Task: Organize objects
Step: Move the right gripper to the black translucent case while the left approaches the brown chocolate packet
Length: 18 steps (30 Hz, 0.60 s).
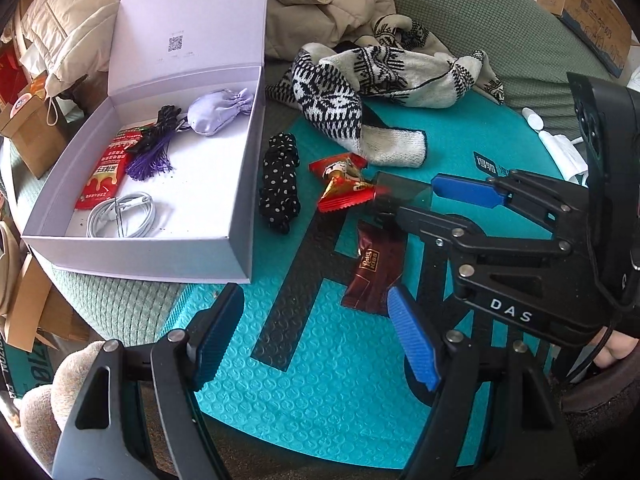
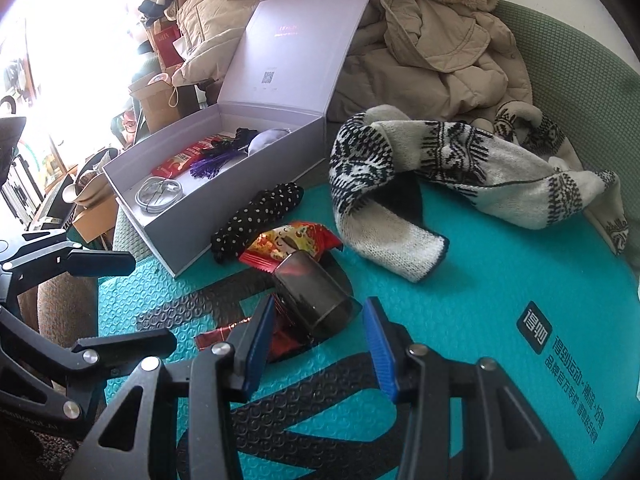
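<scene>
**Brown packet below the left tongs, dark cup before the right**

The brown packet (image 1: pixel 374 268) lies flat on the teal mat (image 1: pixel 340 380), just ahead of the left tongs (image 1: pixel 316 336), nearer their right-hand finger; their jaws stand wide apart with nothing between them. The right tongs (image 2: pixel 320 332) have their jaws part-open, and the dark cup (image 2: pixel 316 296) lies on its side just in front of the gap, its near rim about level with the tips; whether the pads touch it cannot be told. Just past the cup sits a red snack (image 2: pixel 292 246), then a dotted cloth (image 2: pixel 260 216) beside the box (image 2: pixel 168 248). In the open box, left of both tongs, lie a cable (image 1: pixel 120 216), red sachet (image 1: pixel 104 176), purple tassel (image 1: pixel 154 156) and lilac pouch (image 1: pixel 218 112). Farther off lie a patterned scarf (image 2: pixel 440 168) and a beige coat (image 2: pixel 432 48).
</scene>
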Available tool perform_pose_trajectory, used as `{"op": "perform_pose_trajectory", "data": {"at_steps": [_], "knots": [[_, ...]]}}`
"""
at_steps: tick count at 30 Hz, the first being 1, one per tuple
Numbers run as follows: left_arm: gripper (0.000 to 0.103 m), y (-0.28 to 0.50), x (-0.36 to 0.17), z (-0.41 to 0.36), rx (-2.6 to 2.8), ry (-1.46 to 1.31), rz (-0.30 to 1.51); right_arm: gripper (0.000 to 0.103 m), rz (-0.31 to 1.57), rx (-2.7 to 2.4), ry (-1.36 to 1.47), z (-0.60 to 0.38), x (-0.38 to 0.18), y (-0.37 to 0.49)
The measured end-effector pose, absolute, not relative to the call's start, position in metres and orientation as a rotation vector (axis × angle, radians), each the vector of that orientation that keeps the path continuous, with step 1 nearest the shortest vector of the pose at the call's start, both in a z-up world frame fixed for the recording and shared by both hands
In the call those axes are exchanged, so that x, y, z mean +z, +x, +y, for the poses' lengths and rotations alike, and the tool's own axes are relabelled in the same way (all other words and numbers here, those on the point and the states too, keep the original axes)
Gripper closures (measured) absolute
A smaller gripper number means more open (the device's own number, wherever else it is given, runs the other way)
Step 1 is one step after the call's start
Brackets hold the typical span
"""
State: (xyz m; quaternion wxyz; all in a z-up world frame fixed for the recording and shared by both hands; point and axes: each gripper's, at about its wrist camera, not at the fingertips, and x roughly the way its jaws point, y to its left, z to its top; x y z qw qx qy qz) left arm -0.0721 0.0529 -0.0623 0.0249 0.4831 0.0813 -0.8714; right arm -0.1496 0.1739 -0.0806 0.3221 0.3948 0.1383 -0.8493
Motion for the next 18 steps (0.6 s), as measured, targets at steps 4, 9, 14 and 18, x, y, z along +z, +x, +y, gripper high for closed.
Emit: {"op": "perform_pose_trajectory", "data": {"at_steps": [4, 9, 14, 18], "knots": [[0.030, -0.076, -0.066, 0.056, -2.705, 1.518, 0.250, 0.056, 0.403, -2.212, 1.031, 0.167, -0.086, -0.157], [0.030, -0.080, -0.071, 0.060, -2.716, 1.550, 0.255, 0.056, 0.391, -2.196, 1.023, 0.166, -0.088, -0.162], [0.030, -0.086, -0.074, 0.064, -2.732, 1.562, 0.263, 0.056, 0.361, -2.191, 1.024, 0.169, -0.088, -0.163], [0.030, -0.090, -0.077, 0.067, -2.750, 1.563, 0.259, 0.057, 0.336, -2.210, 1.029, 0.172, -0.088, -0.164]]}}
